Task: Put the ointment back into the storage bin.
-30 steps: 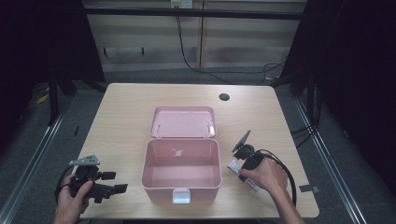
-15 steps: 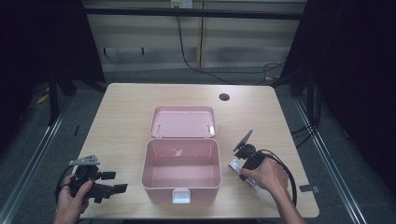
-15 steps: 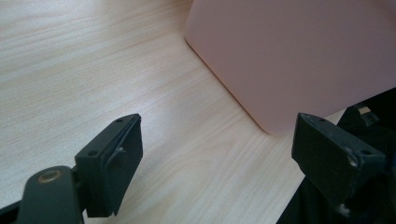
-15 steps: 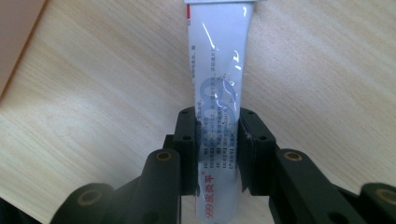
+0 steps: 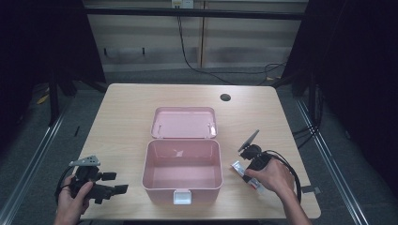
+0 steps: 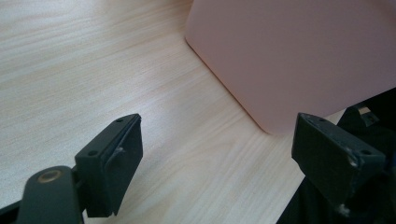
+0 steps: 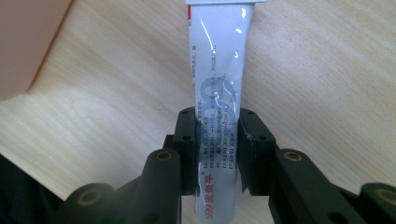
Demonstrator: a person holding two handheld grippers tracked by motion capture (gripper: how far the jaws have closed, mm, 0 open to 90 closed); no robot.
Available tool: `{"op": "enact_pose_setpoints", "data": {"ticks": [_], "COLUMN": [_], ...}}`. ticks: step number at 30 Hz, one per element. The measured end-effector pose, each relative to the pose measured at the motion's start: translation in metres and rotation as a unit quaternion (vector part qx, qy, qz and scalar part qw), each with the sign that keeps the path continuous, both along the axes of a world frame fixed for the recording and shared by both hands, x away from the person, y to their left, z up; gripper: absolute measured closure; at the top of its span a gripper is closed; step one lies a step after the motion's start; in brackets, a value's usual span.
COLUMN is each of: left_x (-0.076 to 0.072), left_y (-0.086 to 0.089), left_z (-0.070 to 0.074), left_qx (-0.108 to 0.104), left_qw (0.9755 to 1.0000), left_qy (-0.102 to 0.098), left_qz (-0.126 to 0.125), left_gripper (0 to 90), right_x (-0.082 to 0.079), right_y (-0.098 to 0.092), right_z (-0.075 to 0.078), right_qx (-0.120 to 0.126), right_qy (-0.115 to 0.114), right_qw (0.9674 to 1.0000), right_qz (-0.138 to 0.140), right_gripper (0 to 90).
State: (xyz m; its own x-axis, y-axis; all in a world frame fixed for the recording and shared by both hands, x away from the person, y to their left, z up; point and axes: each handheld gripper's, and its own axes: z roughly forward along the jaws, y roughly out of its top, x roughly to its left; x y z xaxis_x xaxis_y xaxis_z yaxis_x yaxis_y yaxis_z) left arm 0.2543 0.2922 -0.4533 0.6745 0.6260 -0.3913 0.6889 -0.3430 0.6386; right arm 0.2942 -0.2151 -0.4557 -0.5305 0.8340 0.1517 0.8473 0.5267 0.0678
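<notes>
Light wood-grain rectangular table (image 5: pixel 122 122) carries a pale pink plastic box (image 5: pixel 182 185), open, with its hinged lid (image 5: pixel 184 123) laid back flat on the tabletop behind it and a white latch (image 5: pixel 182 197) on the front wall. Small round dark hole (image 5: pixel 225 97) sits near the table's far right corner. Black cables (image 5: pixel 197 65) hang against the beige panelled wall (image 5: pixel 141 42) behind the table and run along the grey floor (image 5: pixel 37 154).
</notes>
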Motion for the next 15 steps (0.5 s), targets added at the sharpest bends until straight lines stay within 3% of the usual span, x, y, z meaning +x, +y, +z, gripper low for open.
{"op": "enact_pose_setpoints", "data": {"ticks": [15], "left_x": [0.000], "left_y": [0.000], "left_z": [0.000], "left_qx": [0.000], "left_qw": [1.0000], "left_qy": [-0.001], "left_qz": [0.000], "left_gripper": [16.5], "right_x": [-0.006], "right_y": [-0.007], "right_z": [0.022], "right_qx": [0.020], "right_qy": [-0.009], "right_qw": [0.9997], "right_qz": [0.011], "right_gripper": [71.9]}}
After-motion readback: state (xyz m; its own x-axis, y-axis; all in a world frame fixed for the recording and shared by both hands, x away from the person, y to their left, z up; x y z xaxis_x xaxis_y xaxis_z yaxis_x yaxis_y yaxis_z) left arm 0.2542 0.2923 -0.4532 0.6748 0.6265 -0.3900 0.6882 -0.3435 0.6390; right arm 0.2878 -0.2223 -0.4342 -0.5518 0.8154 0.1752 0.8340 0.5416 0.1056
